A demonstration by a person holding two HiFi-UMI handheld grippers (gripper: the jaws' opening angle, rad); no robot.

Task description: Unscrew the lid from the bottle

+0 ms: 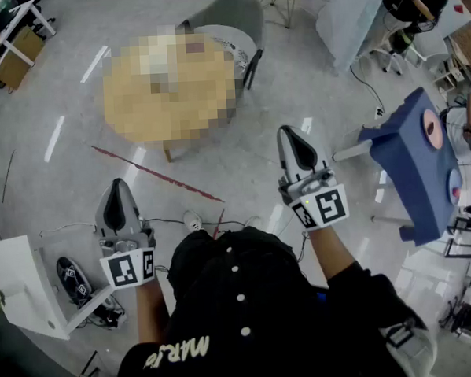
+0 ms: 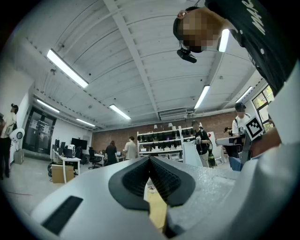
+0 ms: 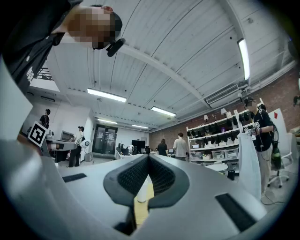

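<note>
Bottle: not identified with certainty in any view; its lid was likewise unseen. Nearest, the wearer's black garment (image 1: 241, 302) was recorded at the bottom of the head view, with a gripper held out at either side above the grey floor. Left gripper (image 1: 119, 186): jaws pressed together, ribbed pads meeting tip to tip, nothing clamped. Right gripper (image 1: 294, 141): jaws likewise closed on nothing. Through the slit beneath the right gripper's pads a pale upright shape (image 3: 139, 194) on a yellow ground was noted; it may have been the bottle, but this could not be settled. Beyond the grippers, cables (image 1: 174, 221) and a red line (image 1: 156, 176) were logged on the floor. Next came a round wooden table (image 1: 178, 138), its top largely masked by a mosaic patch, where the bottle was judged likeliest to stand, well apart from both grippers. A grey chair (image 1: 234, 14) was set behind the table, and a blue stand (image 1: 411, 159) at the right. Handling, judged from the task alone: a screw-topped bottle was expected to be light, smooth and liable to spin; the body was to be gripped at mid-height by one gripper and the lid across its rim by the other.
</note>
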